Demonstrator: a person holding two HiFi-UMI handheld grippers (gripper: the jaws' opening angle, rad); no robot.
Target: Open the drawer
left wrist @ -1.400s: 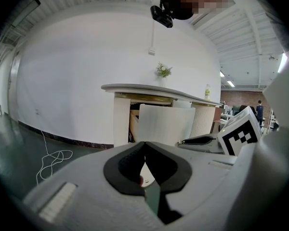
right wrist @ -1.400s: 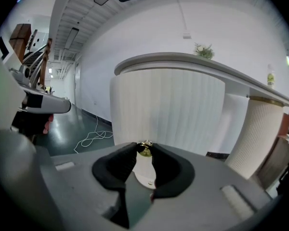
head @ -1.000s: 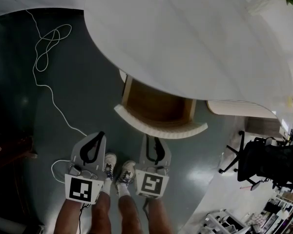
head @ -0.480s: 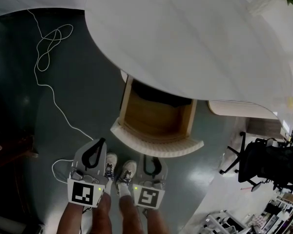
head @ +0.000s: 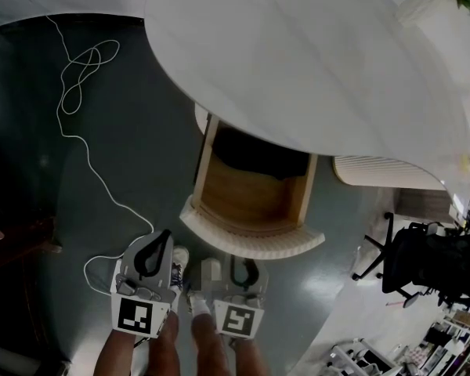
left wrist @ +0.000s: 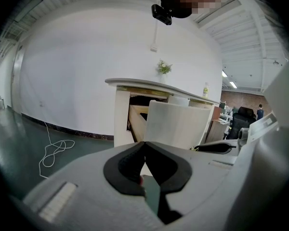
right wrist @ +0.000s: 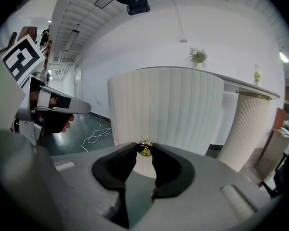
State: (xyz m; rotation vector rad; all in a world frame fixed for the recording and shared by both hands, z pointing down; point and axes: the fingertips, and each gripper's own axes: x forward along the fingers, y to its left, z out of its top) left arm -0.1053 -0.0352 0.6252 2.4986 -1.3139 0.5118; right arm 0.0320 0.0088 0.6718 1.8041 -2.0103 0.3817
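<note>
Drawer (head: pixel 254 240) stands out from under white table (head: pixel 313 69), wooden inside open to my head view. Ribbed curved front fills right gripper view. Small brass knob (right wrist: pixel 144 149) on that front sits pinched between pads of right gripper (right wrist: pixel 144 151). Left gripper (left wrist: pixel 144 143) is just beside right one, short of drawer's left corner, tips pressed together on nothing. Dark shape (head: pixel 258 153) at drawer's back: I can't make out what. From head view I can't see knob, hidden below drawer front. Cable (head: pixel 78 92) trails across floor.
</note>
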